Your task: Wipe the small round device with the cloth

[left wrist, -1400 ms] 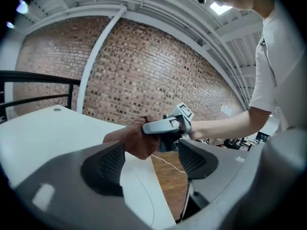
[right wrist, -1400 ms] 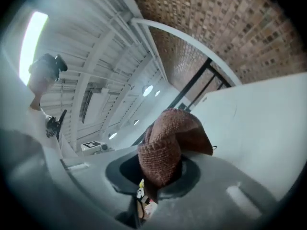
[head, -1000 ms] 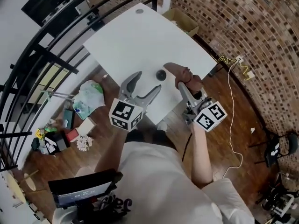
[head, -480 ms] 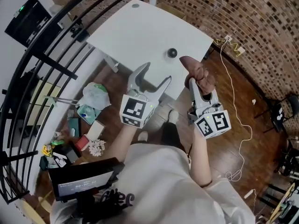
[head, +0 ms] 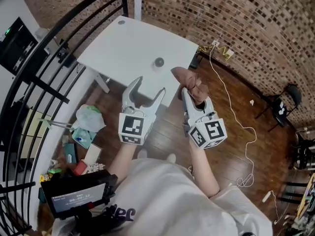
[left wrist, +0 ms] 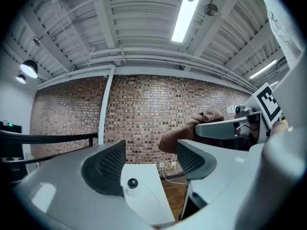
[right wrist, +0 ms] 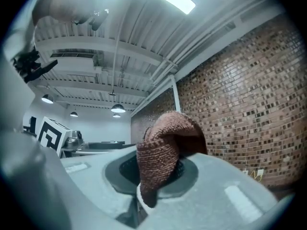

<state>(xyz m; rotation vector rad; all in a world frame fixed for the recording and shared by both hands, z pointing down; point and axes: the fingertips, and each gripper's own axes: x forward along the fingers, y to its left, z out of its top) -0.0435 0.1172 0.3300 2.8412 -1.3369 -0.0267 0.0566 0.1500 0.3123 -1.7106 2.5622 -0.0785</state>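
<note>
Brick wall backed the scene, with a wood floor under it. White table stood between the wall and a black railing.

Floor clutter sat left of the person: a plastic bag and some small boxes. A dark monitor stood beyond the railing. A white cable trailed across the floor to the right, and a black chair stood further right.

Both grippers were held off the table's near edge, over the floor and side by side.
- Left gripper: its jaws had just been closing in but stood apart, with nothing between them.
- Right gripper: clamped on the brown cloth. The cloth bunched up past the jaw tips and hid them in the head view.

Small round device, dark, sat on the table near its front edge, clear of both grippers. In the left gripper view it showed through the gap between the jaws, with the cloth up to the right.

Each gripper's cube carried black-and-white square markers. A small screen at lower left showed digits too small to read. The print on the person's shirt was not legible.
</note>
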